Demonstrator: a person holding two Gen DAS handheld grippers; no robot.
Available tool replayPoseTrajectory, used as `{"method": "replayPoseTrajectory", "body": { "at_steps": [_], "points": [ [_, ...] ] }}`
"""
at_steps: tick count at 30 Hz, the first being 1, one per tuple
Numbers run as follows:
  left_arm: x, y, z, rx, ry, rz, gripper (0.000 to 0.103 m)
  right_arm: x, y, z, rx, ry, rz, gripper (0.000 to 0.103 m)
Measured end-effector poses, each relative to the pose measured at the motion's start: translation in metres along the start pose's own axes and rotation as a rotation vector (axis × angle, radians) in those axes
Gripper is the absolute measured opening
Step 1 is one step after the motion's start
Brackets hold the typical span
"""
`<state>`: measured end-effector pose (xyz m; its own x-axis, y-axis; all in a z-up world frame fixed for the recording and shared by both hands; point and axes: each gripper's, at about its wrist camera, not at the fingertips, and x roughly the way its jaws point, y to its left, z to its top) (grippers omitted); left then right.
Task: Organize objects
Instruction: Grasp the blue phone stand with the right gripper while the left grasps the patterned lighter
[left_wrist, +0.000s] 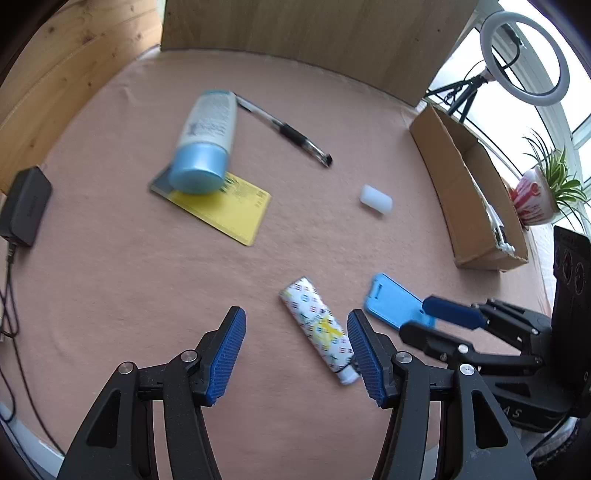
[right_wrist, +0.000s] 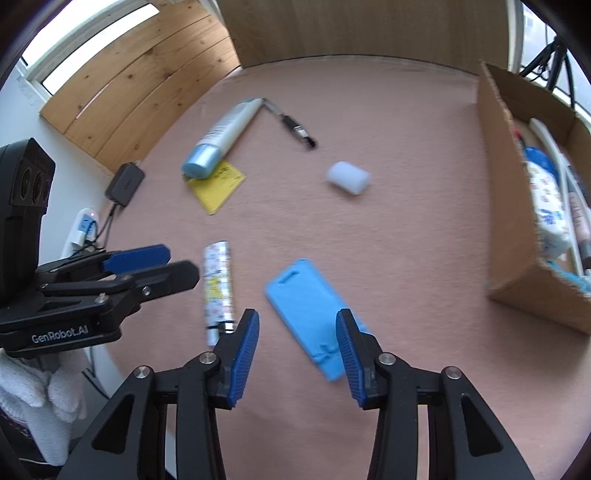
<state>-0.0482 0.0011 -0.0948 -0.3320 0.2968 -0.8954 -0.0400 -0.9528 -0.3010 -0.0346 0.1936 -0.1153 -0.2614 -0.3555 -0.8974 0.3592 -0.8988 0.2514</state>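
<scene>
Both grippers spread and empty, poised over the loose items near the table's front edge.

The left gripper (left_wrist: 295, 354) stands wide apart, its right pad just beside the patterned tube (left_wrist: 318, 328); the right gripper (right_wrist: 297, 356) is likewise parted over the near end of the blue phone case (right_wrist: 306, 310), gripping nothing; I judge a pick is beginning, so each must drop and close before carrying to the cardboard box (right_wrist: 513, 221) on the right; farther off lie a white cap (right_wrist: 348, 176), a pen (left_wrist: 284, 130) and a blue-capped tube (left_wrist: 205, 144) resting on a yellow card (left_wrist: 229, 210); the box's contents are cut off and blurred.
</scene>
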Motion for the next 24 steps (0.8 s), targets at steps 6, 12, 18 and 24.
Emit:
{"method": "replayPoseTrajectory", "body": {
  "at_steps": [6,12,18,24],
  "points": [
    [0.019,-0.018,-0.002,0.024,0.057,-0.002,0.061,0.006,-0.001,-0.001,-0.099,0.03,-0.056,0.044],
    [0.026,-0.03,-0.005,0.062,0.054,0.034,0.061,0.012,0.015,-0.001,-0.23,0.055,-0.104,0.045],
    [0.025,-0.034,-0.007,0.073,0.041,0.04,0.061,0.019,0.025,-0.004,-0.294,0.069,-0.167,0.045],
    [0.026,-0.045,-0.013,0.13,0.006,0.108,0.054,0.019,0.023,0.0,-0.209,0.052,-0.189,0.042]
  ]
}}
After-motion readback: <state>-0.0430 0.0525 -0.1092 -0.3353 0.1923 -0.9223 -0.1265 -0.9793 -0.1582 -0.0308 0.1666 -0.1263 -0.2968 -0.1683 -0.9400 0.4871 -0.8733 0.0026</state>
